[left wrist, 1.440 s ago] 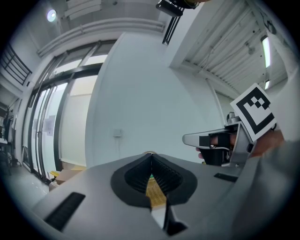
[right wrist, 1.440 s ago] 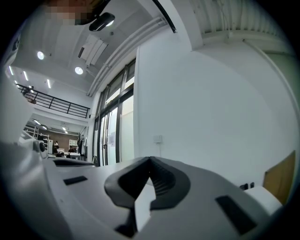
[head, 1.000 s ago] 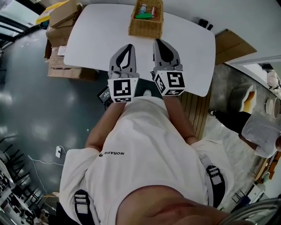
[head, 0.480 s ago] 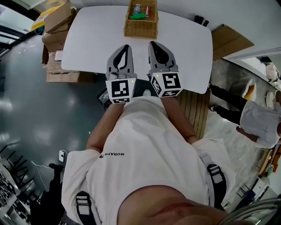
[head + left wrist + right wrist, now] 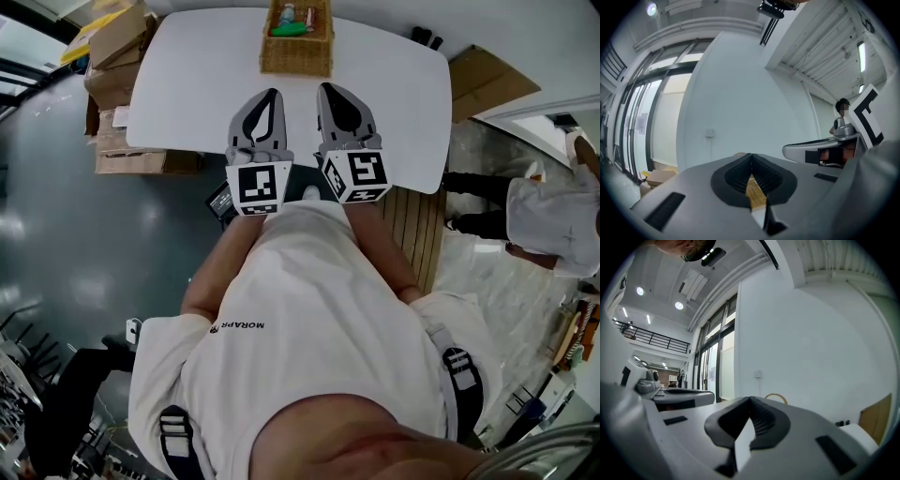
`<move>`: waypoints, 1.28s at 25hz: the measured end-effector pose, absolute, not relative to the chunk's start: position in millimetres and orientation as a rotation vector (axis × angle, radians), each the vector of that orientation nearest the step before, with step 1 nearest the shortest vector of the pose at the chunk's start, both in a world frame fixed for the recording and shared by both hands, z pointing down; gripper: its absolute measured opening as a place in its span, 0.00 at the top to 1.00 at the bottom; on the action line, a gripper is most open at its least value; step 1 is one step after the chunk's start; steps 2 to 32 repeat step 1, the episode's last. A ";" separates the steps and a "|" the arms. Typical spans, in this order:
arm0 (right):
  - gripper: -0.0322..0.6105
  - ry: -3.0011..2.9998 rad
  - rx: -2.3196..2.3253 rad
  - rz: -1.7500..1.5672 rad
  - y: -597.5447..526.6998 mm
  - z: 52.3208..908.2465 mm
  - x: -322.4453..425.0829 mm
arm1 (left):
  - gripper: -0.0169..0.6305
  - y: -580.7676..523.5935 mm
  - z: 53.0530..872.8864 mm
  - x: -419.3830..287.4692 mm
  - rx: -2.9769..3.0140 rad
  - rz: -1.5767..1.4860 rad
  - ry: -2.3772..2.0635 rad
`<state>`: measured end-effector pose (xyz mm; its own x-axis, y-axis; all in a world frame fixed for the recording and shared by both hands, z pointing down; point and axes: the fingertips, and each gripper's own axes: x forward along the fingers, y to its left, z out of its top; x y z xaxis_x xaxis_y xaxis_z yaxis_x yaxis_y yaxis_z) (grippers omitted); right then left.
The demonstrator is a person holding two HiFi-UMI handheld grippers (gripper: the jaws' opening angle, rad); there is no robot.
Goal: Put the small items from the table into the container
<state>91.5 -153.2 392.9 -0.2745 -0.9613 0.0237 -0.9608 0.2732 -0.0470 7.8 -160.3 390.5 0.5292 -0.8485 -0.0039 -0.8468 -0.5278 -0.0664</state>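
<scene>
You hold both grippers level and side by side over the near edge of the white oval table (image 5: 187, 84). The left gripper (image 5: 270, 94) and right gripper (image 5: 328, 89) each have their jaws pressed together on nothing. Since a second ago only your head view has drifted. The small items, a green one (image 5: 286, 29) among them, lie in the woven wicker basket (image 5: 296, 58) at the far edge, so the task looks finished.

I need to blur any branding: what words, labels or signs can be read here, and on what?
"MORAPR": on the person's white shirt.
Cubes on the left gripper and right gripper: square marker patterns, no words.
Items in the wicker basket: labels too small to read.
</scene>
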 end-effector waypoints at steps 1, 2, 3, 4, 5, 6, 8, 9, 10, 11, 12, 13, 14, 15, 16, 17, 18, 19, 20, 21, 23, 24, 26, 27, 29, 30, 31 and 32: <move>0.93 2.498 -1.887 -0.079 -153.3 393.0 92.4 | 0.97 -160.6 390.4 9.2 -2.695 -0.043 1.492; 0.93 2.498 -1.887 -0.079 -153.3 393.0 92.4 | 0.97 -160.6 390.4 9.2 -2.695 -0.043 1.492; 0.93 2.498 -1.887 -0.079 -153.3 393.0 92.4 | 0.97 -160.6 390.4 9.2 -2.695 -0.043 1.492; 0.93 2.498 -1.887 -0.079 -153.3 393.0 92.4 | 0.97 -160.6 390.4 9.2 -2.695 -0.043 1.492; 0.93 2.498 -1.887 -0.079 -153.3 393.0 92.4 | 0.97 -160.6 390.4 9.2 -2.695 -0.043 1.492; 0.93 2.498 -1.887 -0.079 -153.3 393.0 92.4 | 0.97 -160.6 390.4 9.2 -2.695 -0.043 1.492; 0.93 2.498 -1.887 -0.079 -153.3 393.0 92.4 | 0.97 -160.6 390.4 9.2 -2.695 -0.043 1.492; 0.93 2.498 -1.887 -0.079 -153.3 393.0 92.4 | 0.97 -160.6 390.4 9.2 -2.695 -0.043 1.492; 0.93 2.498 -1.887 -0.079 -153.3 393.0 92.4 | 0.97 -160.6 390.4 9.2 -2.695 -0.043 1.492; 0.93 2.498 -1.887 -0.079 -153.3 393.0 92.4 | 0.97 -160.6 390.4 9.2 -2.695 -0.043 1.492; 0.93 2.498 -1.887 -0.079 -153.3 393.0 92.4 | 0.97 -160.6 390.4 9.2 -2.695 -0.043 1.492; 0.93 2.498 -1.887 -0.079 -153.3 393.0 92.4 | 0.97 -160.6 390.4 9.2 -2.695 -0.043 1.492; 0.93 2.498 -1.887 -0.079 -153.3 393.0 92.4 | 0.97 -160.6 390.4 9.2 -2.695 -0.043 1.492; 0.93 2.498 -1.887 -0.079 -153.3 393.0 92.4 | 0.97 -160.6 390.4 9.2 -2.695 -0.043 1.492; 0.93 2.498 -1.887 -0.079 -153.3 393.0 92.4 | 0.97 -160.6 390.4 9.2 -2.695 -0.043 1.492; 0.93 2.498 -1.887 -0.079 -153.3 393.0 92.4 | 0.97 -160.6 390.4 9.2 -2.695 -0.043 1.492; 0.93 2.498 -1.887 -0.079 -153.3 393.0 92.4 | 0.97 -160.6 390.4 9.2 -2.695 -0.043 1.492; 0.93 2.498 -1.887 -0.079 -153.3 393.0 92.4 | 0.97 -160.6 390.4 9.2 -2.695 -0.043 1.492; 0.93 2.498 -1.887 -0.079 -153.3 393.0 92.4 | 0.97 -160.6 390.4 9.2 -2.695 -0.043 1.492; 0.93 2.498 -1.887 -0.079 -153.3 393.0 92.4 | 0.97 -160.6 390.4 9.2 -2.695 -0.043 1.492; 0.93 2.498 -1.887 -0.079 -153.3 393.0 92.4 | 0.97 -160.6 390.4 9.2 -2.695 -0.043 1.492; 0.93 2.498 -1.887 -0.079 -153.3 393.0 92.4 | 0.97 -160.6 390.4 9.2 -2.695 -0.043 1.492; 0.93 2.498 -1.887 -0.079 -153.3 393.0 92.4 | 0.97 -160.6 390.4 9.2 -2.695 -0.043 1.492; 0.93 2.498 -1.887 -0.079 -153.3 393.0 92.4 | 0.97 -160.6 390.4 9.2 -2.695 -0.043 1.492; 0.93 2.498 -1.887 -0.079 -153.3 393.0 92.4 | 0.97 -160.6 390.4 9.2 -2.695 -0.043 1.492; 0.93 2.498 -1.887 -0.079 -153.3 393.0 92.4 | 0.97 -160.6 390.4 9.2 -2.695 -0.043 1.492; 0.93 2.498 -1.887 -0.079 -153.3 393.0 92.4 | 0.97 -160.6 390.4 9.2 -2.695 -0.043 1.492; 0.93 2.498 -1.887 -0.079 -153.3 393.0 92.4 | 0.97 -160.6 390.4 9.2 -2.695 -0.043 1.492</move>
